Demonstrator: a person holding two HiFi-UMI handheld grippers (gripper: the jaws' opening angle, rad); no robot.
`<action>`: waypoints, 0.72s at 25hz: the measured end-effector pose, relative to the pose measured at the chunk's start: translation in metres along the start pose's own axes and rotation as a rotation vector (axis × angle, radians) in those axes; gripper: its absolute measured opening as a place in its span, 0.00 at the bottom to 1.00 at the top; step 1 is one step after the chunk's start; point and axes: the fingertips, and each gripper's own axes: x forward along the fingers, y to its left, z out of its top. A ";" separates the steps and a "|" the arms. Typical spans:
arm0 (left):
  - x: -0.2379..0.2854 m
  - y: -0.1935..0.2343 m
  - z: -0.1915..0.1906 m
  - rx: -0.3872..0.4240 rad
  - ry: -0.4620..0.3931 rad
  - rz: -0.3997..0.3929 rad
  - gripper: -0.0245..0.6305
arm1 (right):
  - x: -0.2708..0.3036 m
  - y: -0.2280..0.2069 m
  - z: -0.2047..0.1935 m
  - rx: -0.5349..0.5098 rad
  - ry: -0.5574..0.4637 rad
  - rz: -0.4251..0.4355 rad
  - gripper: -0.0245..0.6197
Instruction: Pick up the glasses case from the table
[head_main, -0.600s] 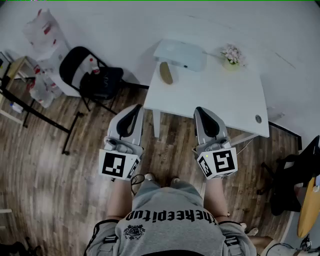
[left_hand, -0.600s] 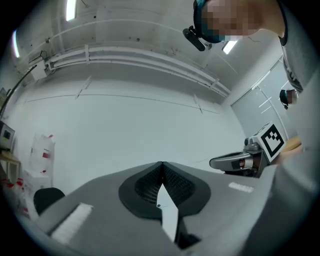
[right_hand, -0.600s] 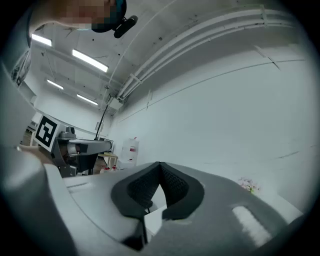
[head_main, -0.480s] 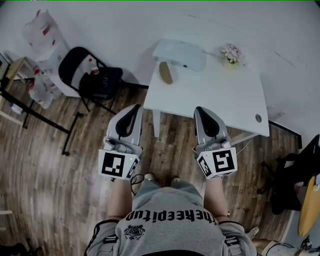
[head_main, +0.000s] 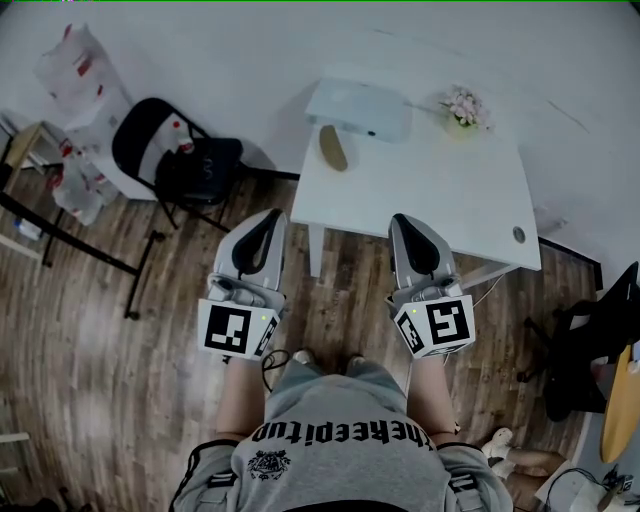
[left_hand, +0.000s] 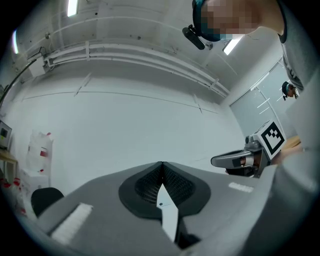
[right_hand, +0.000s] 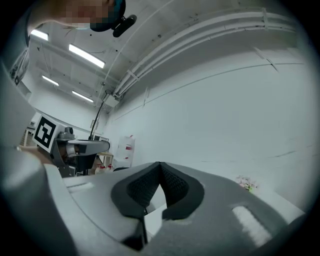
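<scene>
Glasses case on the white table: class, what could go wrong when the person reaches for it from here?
1. Both the left gripper and right gripper are shut; reaching without opening would likely push the glasses case instead of gripping it.
2. The glasses case lies close beside the white box, so a wide approach may knock that.

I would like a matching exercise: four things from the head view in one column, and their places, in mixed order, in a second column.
1 glasses case
2 flowers
3 black chair
4 pale box

A near the table's far right corner
B on the wooden floor, left of the table
C on the table, just in front of the pale box
D along the table's far edge, left of the flowers

Pairs: 1-C, 2-A, 3-B, 4-D
</scene>
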 end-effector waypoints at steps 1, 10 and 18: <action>0.000 0.003 -0.001 0.000 0.000 -0.004 0.07 | 0.003 0.001 0.000 0.001 0.000 -0.005 0.04; -0.006 0.032 -0.007 0.004 -0.002 -0.042 0.07 | 0.017 0.020 -0.005 0.070 -0.022 -0.032 0.04; 0.010 0.046 -0.019 -0.015 0.002 -0.052 0.07 | 0.037 0.013 -0.019 0.074 0.021 -0.052 0.04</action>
